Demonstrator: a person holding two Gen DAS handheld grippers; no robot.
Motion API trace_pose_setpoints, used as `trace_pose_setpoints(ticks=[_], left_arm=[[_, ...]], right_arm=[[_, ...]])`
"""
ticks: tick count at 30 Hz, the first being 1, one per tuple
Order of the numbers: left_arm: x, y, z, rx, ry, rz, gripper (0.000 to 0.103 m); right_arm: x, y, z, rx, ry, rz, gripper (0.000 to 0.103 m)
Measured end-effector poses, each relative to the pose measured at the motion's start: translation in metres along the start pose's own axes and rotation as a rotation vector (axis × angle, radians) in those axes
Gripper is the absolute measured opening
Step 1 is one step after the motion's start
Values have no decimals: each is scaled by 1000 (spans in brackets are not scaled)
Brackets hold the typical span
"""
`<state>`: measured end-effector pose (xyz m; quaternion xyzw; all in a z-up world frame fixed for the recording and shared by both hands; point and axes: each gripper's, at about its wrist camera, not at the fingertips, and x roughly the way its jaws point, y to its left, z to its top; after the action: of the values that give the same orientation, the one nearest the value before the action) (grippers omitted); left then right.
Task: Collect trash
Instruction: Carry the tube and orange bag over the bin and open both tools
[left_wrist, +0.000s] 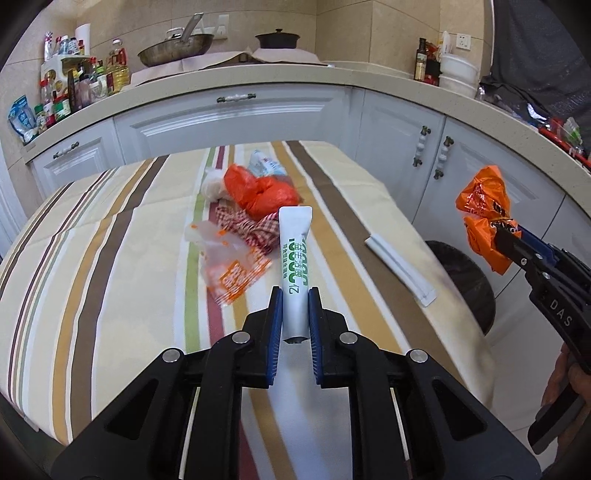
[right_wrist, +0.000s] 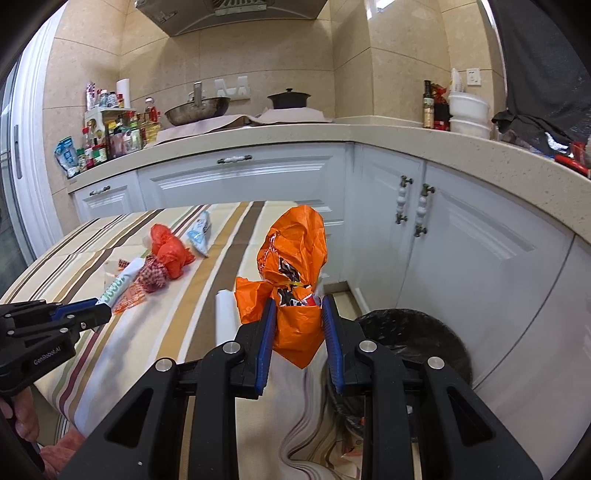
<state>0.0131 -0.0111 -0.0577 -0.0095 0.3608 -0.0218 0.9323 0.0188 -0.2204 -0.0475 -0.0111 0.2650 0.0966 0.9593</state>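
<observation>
Above the striped table (left_wrist: 110, 258), I am holding two pieces of trash at once. My left gripper (left_wrist: 295, 295) is pinching a white sachet (left_wrist: 293, 251) near its lower end, its length standing up clear of the cloth. My right gripper (right_wrist: 299, 310) is clamping a crumpled orange wrapper (right_wrist: 295, 254) over the table edge, just beside the black-lined bin (right_wrist: 424, 332) on the floor. I am judging the drop-off as the step in hand: each load should be carried fully over the bin mouth before the jaws part, since light film drifts. Remaining on the cloth are a red bag (left_wrist: 258, 192), a clear wrapper (left_wrist: 229, 266) and a white strip (left_wrist: 399, 271).
</observation>
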Motion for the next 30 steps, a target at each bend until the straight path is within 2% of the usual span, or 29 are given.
trace_pose_setpoints(ticks=[6,16,30], left_arm=[[4,-25,14,27,-20,-73,14],[23,-91,34,116,-42,-164,14],[70,-180,55,200,-29,-233,15]], right_arm=[[-8,-22,4,21,-15,-76,26],[-11,-75,-1,78,-13,-210,26],[5,-117,-8,119,-9,-275,26]])
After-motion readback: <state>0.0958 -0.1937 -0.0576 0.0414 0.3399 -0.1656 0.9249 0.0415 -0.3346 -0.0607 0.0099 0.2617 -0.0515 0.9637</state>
